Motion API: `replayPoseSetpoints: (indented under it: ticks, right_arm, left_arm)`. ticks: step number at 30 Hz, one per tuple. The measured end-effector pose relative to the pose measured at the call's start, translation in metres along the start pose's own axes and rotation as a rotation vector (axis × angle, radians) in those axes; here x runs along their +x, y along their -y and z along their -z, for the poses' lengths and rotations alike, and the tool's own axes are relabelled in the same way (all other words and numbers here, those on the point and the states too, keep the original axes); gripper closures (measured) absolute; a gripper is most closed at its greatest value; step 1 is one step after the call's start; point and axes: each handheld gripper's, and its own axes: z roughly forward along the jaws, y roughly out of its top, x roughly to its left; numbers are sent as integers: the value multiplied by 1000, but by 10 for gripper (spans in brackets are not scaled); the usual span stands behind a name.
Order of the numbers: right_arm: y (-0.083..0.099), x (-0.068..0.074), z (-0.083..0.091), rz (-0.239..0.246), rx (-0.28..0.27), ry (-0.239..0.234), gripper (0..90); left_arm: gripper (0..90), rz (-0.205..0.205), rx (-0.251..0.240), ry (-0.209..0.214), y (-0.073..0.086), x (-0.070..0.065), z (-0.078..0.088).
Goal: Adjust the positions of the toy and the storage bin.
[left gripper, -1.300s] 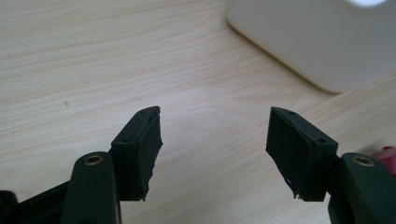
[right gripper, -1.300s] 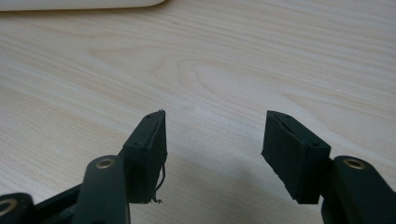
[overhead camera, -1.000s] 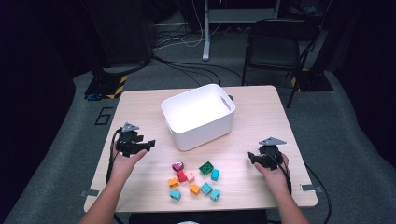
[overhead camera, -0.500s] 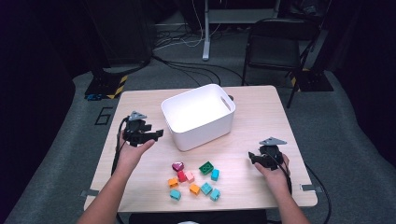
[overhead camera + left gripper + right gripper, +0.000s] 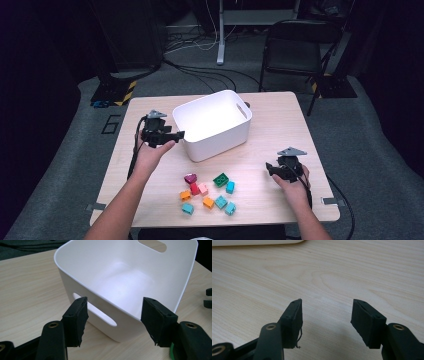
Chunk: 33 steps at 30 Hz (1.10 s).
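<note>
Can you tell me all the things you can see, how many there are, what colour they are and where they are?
bin: 1, white, back middle of the table, nothing visible inside.
small blocks: about 9, near edge of the table in front of the bin; several teal, two orange, one green, one red, one pink, one dark magenta.
table: 1, light wood, under everything.
folding chair: 1, black, on the floor behind the table.
cables: several, black and white, on the grey floor behind.
left gripper: 1, black, jaws open, at the bin's left side.
right gripper: 1, black, jaws open, over bare table at the right.
</note>
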Motion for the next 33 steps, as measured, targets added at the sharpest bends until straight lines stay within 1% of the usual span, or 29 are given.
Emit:
replayPoseSetpoints:
  ticks: [2, 3, 4, 5, 6, 7, 8, 9, 10, 11, 13, 14, 15, 17, 18, 19, 20, 21, 22, 23, 24, 25, 27, 29, 31, 33]
  right_arm:
    - [0, 0, 0, -3, -2, 2, 415]
    - [0, 0, 0, -4, -1, 2, 415]
    - [0, 0, 0, -4, -1, 2, 415]
    - [0, 0, 0, -4, -2, 2, 415]
    - [0, 0, 0, -4, -2, 2, 415]
    - [0, 0, 0, -3, -2, 2, 415]
    - [0, 0, 0, 3, 1, -1, 415]
    - [0, 0, 0, 3, 1, -1, 415]
    - [0, 0, 0, 3, 1, -1, 414]
    - [0, 0, 0, 3, 0, 0, 414]
    - [0, 0, 0, 3, -1, -2, 414]
    - [0, -1, 0, 9, 1, -2, 414]
    - [0, -1, 0, 11, 3, -3, 414]
    - [0, -1, -1, 1, 1, -2, 413]
    - [0, 0, -1, 3, 1, -4, 412]
    - [0, 0, -1, 3, 2, -3, 413]
    - [0, -1, -1, 14, 2, -5, 412]
    - [0, 0, -1, 15, 1, -7, 412]
    - [0, 0, -1, 12, 2, -6, 412]
    - [-1, 0, -2, 12, 2, -6, 411]
    - [-1, 0, -2, 11, 3, -6, 411]
    - [-1, 0, -2, 11, 2, -7, 410]
    - [-1, 0, -1, 12, 0, -10, 409]
    - [0, -1, -1, 2, 0, -8, 409]
    - [0, -2, -1, 1, -3, -8, 408]
    - [0, -2, -1, 1, 0, -9, 408]
  left_arm:
    - [382, -5, 29, 3, -1, -3, -6]
    - [385, -15, 44, -4, -1, -4, -10]
    - [389, -15, 44, -4, -1, -4, -10]
    - [393, -6, 42, -1, -1, -5, -13]
    - [395, -14, 49, 1, -1, -7, -17]
    - [395, -11, 48, -2, -1, -9, -18]
    - [396, -24, 53, -7, -1, -9, -19]
    - [401, -17, 44, -9, 0, -11, -21]
    - [398, -23, 45, -21, 0, -11, -21]
    - [409, -23, 45, -21, 0, -11, -21]
    - [441, -35, 40, -33, -1, -10, -21]
    - [448, -40, 51, -32, -1, -9, -20]
    - [453, -39, 49, -36, -1, -9, -21]
    - [456, -42, 47, -52, -2, -11, -22]
    - [456, -52, 58, -63, -3, -11, -22]
    - [456, -53, 57, -74, -4, -12, -23]
    - [457, -57, 67, -85, -5, -13, -24]
    - [456, -55, 65, -101, -5, -13, -25]
    - [453, -55, 65, -101, -5, -13, -25]
    - [446, -39, 73, -110, -5, -13, -28]
    - [443, -39, 73, -110, -5, -13, -28]
    - [430, -7, 81, -94, -4, -12, -32]
    - [425, -9, 77, -96, -4, -12, -33]
    - [425, -21, 75, -97, -4, -12, -33]
    - [429, -29, 77, -96, -5, -11, -32]
    - [435, -28, 77, -97, -5, -10, -32]
